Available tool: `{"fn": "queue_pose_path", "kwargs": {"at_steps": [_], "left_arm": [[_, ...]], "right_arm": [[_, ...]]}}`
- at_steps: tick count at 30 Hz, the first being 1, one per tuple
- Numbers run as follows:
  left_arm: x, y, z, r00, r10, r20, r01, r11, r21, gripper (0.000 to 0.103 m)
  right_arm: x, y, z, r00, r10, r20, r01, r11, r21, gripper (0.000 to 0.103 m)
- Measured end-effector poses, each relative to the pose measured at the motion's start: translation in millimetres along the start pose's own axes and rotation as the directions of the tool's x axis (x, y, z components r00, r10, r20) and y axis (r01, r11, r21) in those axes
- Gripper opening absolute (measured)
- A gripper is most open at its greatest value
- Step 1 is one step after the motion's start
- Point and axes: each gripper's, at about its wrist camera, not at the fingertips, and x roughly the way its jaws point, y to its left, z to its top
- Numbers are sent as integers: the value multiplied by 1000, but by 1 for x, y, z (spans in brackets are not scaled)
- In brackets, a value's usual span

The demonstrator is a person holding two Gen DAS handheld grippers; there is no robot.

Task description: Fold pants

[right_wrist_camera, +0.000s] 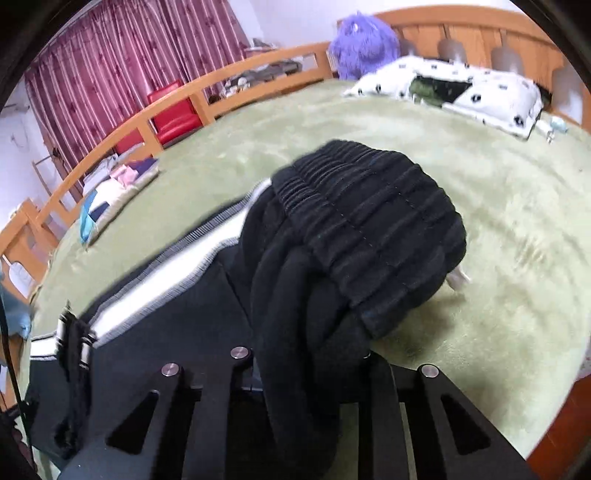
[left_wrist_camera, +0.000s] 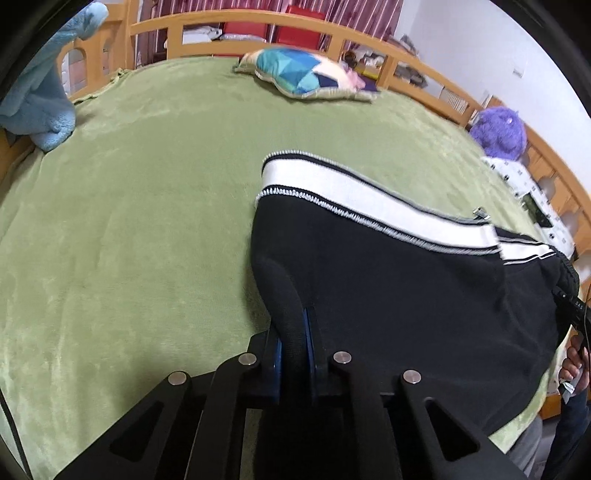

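green blanket (left_wrist_camera: pixel 129 221) on wooden bed | left gripper (left_wrist_camera: pixel 293 343) clamps black pants (left_wrist_camera: pixel 388 295) fold | right gripper (right_wrist_camera: pixel 306 365) pinches bunched waistband (right_wrist_camera: pixel 369 229)

To your left the bed (left_wrist_camera: pixel 129 221) lies open; pants (left_wrist_camera: pixel 406 295) cover the right, pillows (right_wrist_camera: pixel 461 88) and rail (left_wrist_camera: pixel 258 22) bound it.

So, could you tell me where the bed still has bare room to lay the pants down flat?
The widest free patch of green blanket lies left of the pants, between the blue towel and the patchwork cushion. A second patch lies right of the waistband, before the spotted pillow. The head end is crowded: pillow and purple plush.
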Motion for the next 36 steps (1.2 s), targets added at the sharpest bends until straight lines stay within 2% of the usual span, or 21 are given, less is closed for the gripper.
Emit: {"fn": "queue_pose_path", "kwargs": {"at_steps": [2, 6, 9, 13, 17, 23, 25, 27, 32, 36], "left_arm": [[-13, 8, 0, 999, -16, 27, 16, 1000, -8, 10], [-26, 28, -4, 997, -69, 28, 70, 997, -36, 11], [-38, 47, -12, 997, -71, 39, 73, 996, -43, 11], [-58, 86, -17, 996, -61, 60, 67, 993, -98, 10], [-83, 133, -16, 997, -6, 79, 18, 989, -144, 10], [-119, 183, -15, 988, 125, 91, -108, 980, -169, 10], [-118, 189, -19, 987, 137, 80, -122, 978, -172, 11], [-111, 191, -28, 989, 139, 59, -126, 977, -174, 11], [-97, 195, -47, 978, 207, 25, -199, 962, -189, 17], [-107, 210, -57, 955, 296, 0, -290, 933, -212, 22]], "right_arm": [[-17, 12, 7, 999, 18, 27, -18, 1000, -1, 19], [-53, 53, 16, 996, 27, 85, -23, 998, -55, 19], [-77, 87, 17, 992, 54, 118, -44, 995, -86, 19], [-98, 134, 9, 984, 108, 141, -91, 988, -123, 19], [-109, 181, -7, 974, 186, 130, -166, 974, -153, 19], [-108, 222, -41, 949, 304, 82, -287, 943, -169, 18], [-103, 224, -54, 947, 314, 64, -300, 939, -166, 18], [-94, 216, -64, 956, 292, 41, -282, 947, -156, 18], [-59, 155, -94, 968, 231, -97, -236, 971, -45, 20], [-38, 137, -121, 971, 161, -178, -177, 981, -79, 29]]}}
